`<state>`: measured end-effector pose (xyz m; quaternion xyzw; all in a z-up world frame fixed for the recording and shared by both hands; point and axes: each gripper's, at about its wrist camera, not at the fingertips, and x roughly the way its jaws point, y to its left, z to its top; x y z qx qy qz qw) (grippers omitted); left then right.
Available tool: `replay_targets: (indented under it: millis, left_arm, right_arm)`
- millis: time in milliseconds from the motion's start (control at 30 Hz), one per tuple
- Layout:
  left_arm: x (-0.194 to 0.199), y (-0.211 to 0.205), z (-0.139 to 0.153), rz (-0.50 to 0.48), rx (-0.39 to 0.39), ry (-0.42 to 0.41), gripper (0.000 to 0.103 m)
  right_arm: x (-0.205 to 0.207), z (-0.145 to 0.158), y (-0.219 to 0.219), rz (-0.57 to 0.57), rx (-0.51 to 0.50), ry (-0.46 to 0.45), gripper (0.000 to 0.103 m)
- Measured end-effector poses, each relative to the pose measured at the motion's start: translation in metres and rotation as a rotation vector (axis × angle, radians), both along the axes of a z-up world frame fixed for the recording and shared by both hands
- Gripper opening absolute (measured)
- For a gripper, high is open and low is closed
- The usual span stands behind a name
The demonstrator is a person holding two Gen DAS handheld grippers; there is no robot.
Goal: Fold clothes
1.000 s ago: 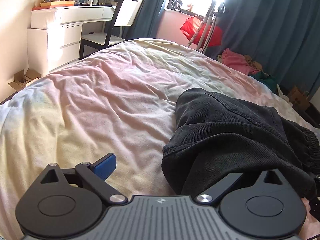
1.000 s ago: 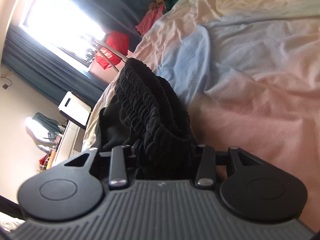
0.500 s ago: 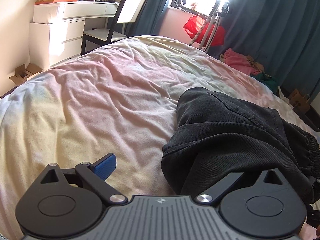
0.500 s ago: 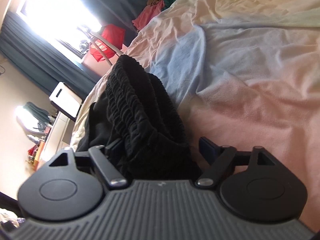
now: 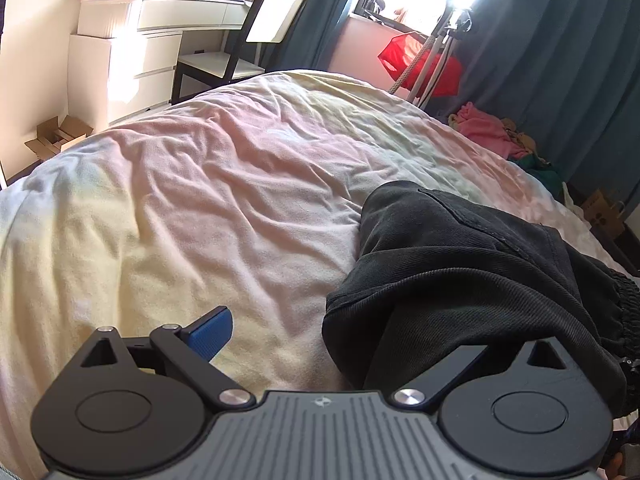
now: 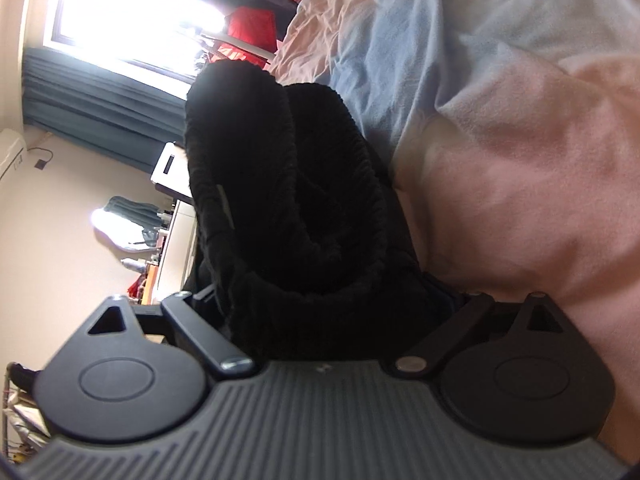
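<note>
**Black shorts bunched on the bed between both grippers**

Black shorts [image 5: 472,280] lay in a heap on the bed [image 5: 208,200], over its pink and cream cover. The left gripper [image 5: 344,340] stood spread wide: its blue-padded left finger [image 5: 210,334] rested clear on the cover, while its right finger was hidden under the dark cloth. The right gripper [image 6: 332,300] was also spread, fingers released, with the ribbed elastic waistband [image 6: 288,184] rising between them. A white dresser [image 5: 132,52] and chair [image 5: 256,40] stood beyond.
</note>
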<state>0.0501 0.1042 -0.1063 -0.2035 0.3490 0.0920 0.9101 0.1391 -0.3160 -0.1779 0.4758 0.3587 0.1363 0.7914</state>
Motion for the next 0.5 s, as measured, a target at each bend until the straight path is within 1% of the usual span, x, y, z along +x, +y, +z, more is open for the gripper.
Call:
replay_targets:
  millis: [67,133,200,300,400,467,500]
  left_arm:
    - [0.0,0.0,-0.001,-0.007,-0.013,0.005,0.099]
    - [0.001,0.0,0.0,-0.026,-0.02,0.013,0.099]
    - [0.001,-0.002,0.001,-0.064,-0.032,0.028,0.097]
    - [-0.008,-0.001,0.006,-0.154,-0.096,0.04,0.096]
    - [-0.021,0.002,0.016,-0.276,-0.188,0.036,0.1]
    - [-0.025,0.007,0.025,-0.307,-0.231,0.008,0.101]
    - [-0.025,0.01,0.029,-0.302,-0.25,-0.008,0.102]
  right_arm:
    - [0.0,0.003,0.004,0.013,-0.053,0.003,0.095]
    - [0.0,0.005,0.009,0.027,-0.106,0.007,0.087]
    - [-0.002,0.01,0.012,0.026,-0.153,0.012,0.07]
    - [-0.006,0.015,0.01,0.003,-0.159,0.02,0.058]
    - [-0.009,0.017,0.011,-0.005,-0.169,0.018,0.056]
    - [-0.01,0.018,0.012,-0.007,-0.175,0.015,0.056]
    - [-0.01,0.018,0.011,-0.006,-0.175,0.015,0.056]
